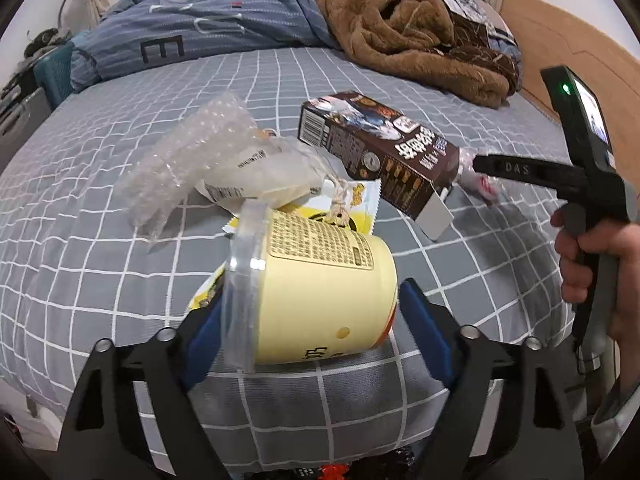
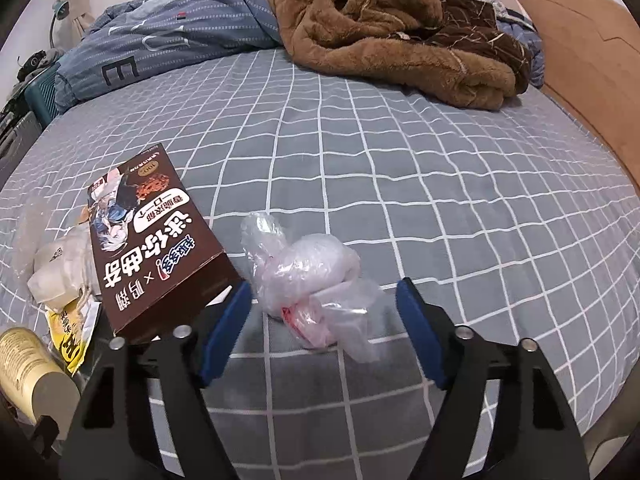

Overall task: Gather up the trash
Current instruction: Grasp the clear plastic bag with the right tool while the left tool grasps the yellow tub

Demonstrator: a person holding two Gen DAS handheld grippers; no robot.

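A pale yellow cup with a clear lid lies on its side on the bed, between the blue pads of my open left gripper. Behind it lie a yellow wrapper, bubble wrap, a cloudy plastic bag and a brown cookie box. My right gripper is open, its pads either side of a crumpled clear plastic bag. The box lies just left of it, the cup at lower left. The right gripper also shows in the left wrist view.
The bed has a grey checked sheet. A brown fleece blanket and a blue striped duvet are heaped at the far side. A wooden headboard runs along the right. Clutter stands by the bed's left edge.
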